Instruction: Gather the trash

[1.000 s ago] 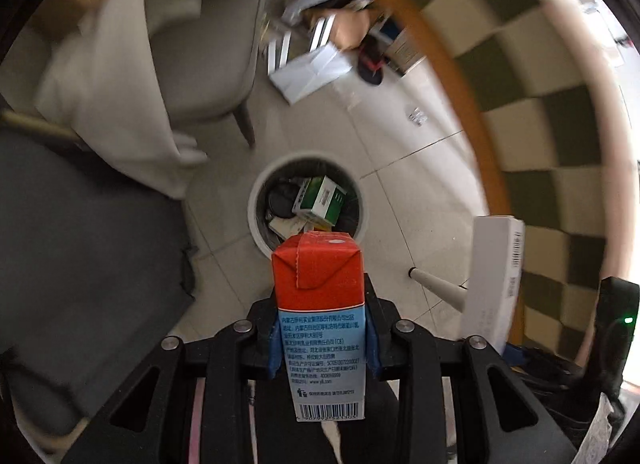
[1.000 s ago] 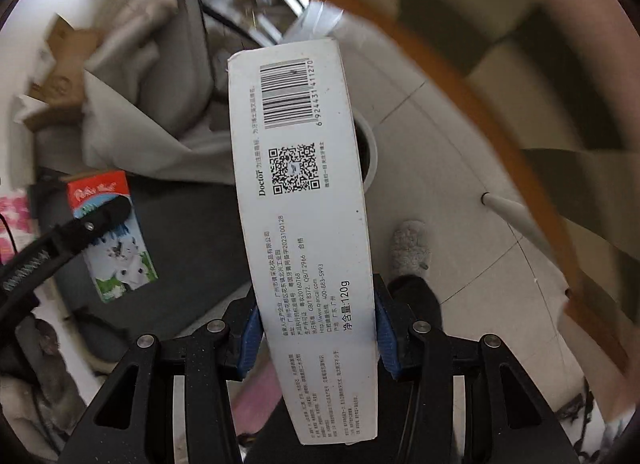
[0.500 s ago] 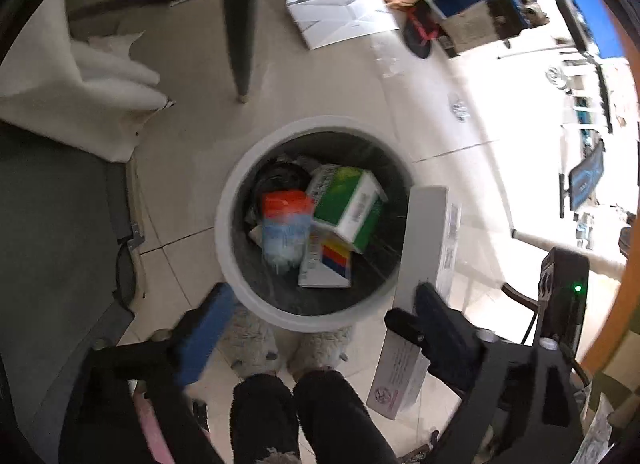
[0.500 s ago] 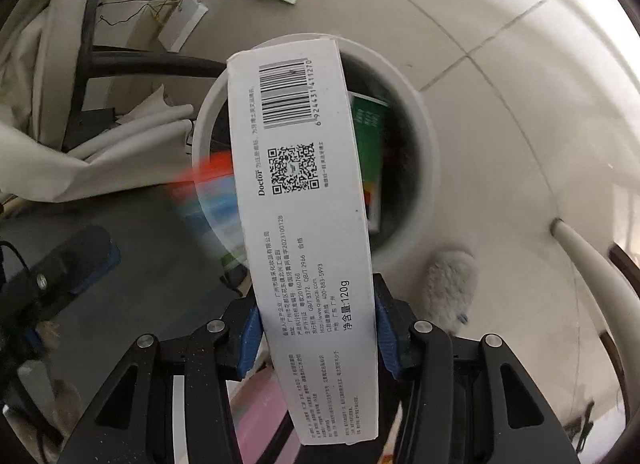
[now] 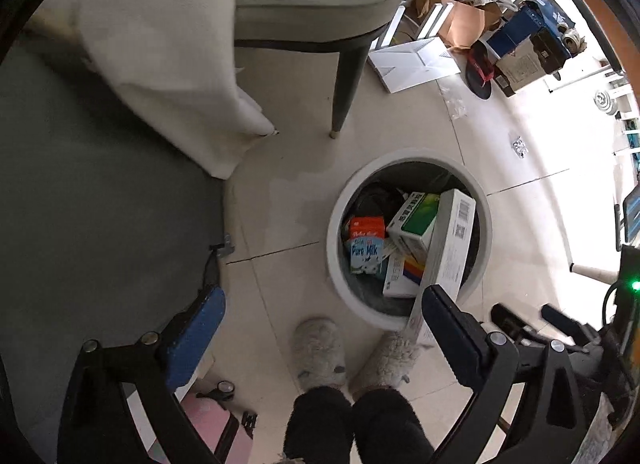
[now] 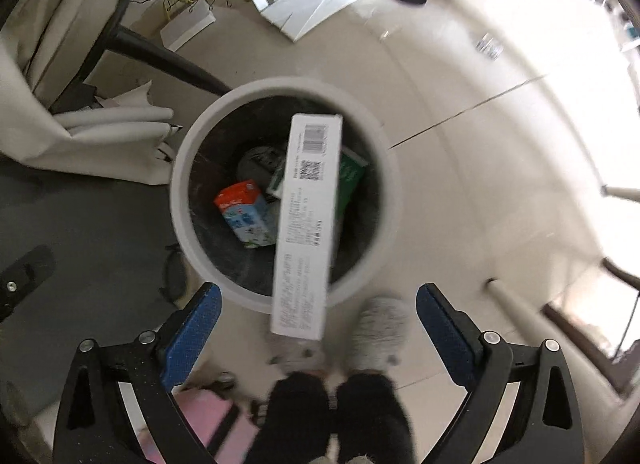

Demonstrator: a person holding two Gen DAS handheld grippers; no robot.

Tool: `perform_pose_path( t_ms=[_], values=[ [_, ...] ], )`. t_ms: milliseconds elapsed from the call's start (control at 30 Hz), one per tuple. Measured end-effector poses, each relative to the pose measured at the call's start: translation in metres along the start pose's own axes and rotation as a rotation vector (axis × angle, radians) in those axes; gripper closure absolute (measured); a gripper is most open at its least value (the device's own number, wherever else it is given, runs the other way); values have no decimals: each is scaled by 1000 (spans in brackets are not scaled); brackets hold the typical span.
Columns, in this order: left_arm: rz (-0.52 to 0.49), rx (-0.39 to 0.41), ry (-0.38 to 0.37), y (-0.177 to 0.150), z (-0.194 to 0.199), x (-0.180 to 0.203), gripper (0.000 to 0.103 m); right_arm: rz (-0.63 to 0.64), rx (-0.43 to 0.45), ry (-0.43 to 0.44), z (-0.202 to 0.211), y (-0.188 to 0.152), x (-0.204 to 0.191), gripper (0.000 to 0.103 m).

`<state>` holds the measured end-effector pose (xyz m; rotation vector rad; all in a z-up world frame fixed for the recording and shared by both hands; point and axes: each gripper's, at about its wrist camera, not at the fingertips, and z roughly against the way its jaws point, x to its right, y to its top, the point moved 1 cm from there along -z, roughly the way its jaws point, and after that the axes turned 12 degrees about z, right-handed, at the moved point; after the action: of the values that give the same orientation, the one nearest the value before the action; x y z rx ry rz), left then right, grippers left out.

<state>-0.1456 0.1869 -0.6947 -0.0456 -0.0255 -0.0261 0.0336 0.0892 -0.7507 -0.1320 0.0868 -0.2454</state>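
Observation:
A round white trash bin point(image 5: 334, 224) stands on the tiled floor below both grippers. In it lie a red and blue milk carton point(image 5: 365, 248) and a green and white box point(image 5: 416, 220). My left gripper point(image 5: 320, 296) is open with nothing between its blue pads. A long white barcode box point(image 6: 308, 216) hangs loose over the bin point(image 6: 180, 200), its far end inside the rim. The jaws of my right gripper point(image 6: 318, 292) are opening, and the pads stand well clear of that box. The milk carton point(image 6: 244, 212) shows beside it.
A grey chair's dark leg point(image 5: 348, 76) and a hanging white cloth point(image 5: 168, 64) stand beyond the bin. A dark mat point(image 5: 100, 204) lies to the left. A person's fluffy slippers point(image 5: 318, 348) stand just before the bin. Flat white boxes point(image 5: 416, 64) and clutter lie farther off.
Both grippers sank toward the bin. The left one opened and the milk carton dropped into the bin. The right one has just opened, and the long white box is falling away from it.

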Motion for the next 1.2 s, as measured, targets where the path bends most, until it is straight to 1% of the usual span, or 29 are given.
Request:
perform_pose_path(
  t_ms=[67,200,300,367,433,533,600,667,733,767,800,867,1067,1133,1200],
  values=[
    [0,12,9,-10,16,1,2,9,9,-33,18,-2,-3,4],
    [10,16,12,-30,52,5,2,36,22,-40,55,-15,2,4],
    [2,27,9,-42,89,10,2,48,40,-23,97,-29,0,4],
    [-12,36,4,-51,118,14,2,59,59,-27,127,-40,-3,4],
    [-24,40,-13,-59,146,18,2,66,78,-20,169,-52,-4,4],
    [-62,49,-50,-74,199,26,2,71,107,-1,227,-70,-5,4],
    [-88,61,-77,-84,236,31,2,73,133,21,274,-84,-3,4],
    [-108,63,-121,-93,274,35,2,69,148,38,307,-94,-3,4],
    [-120,68,-156,-101,305,38,2,70,171,58,349,-107,-2,4],
    [-131,80,-175,-106,327,38,2,72,179,66,365,-111,-3,4],
    [-136,89,-188,-109,341,38,2,75,193,82,387,-119,-3,4],
    [-142,108,-225,-115,375,37,2,79,211,107,420,-130,-4,4],
    [-149,169,-322,-131,455,28,2,96,292,156,508,-160,-14,4],
    [-149,181,-349,-137,473,24,2,103,322,176,535,-168,-17,4],
    [-147,194,-376,-143,491,19,2,104,342,193,554,-174,-20,4]
  ],
)
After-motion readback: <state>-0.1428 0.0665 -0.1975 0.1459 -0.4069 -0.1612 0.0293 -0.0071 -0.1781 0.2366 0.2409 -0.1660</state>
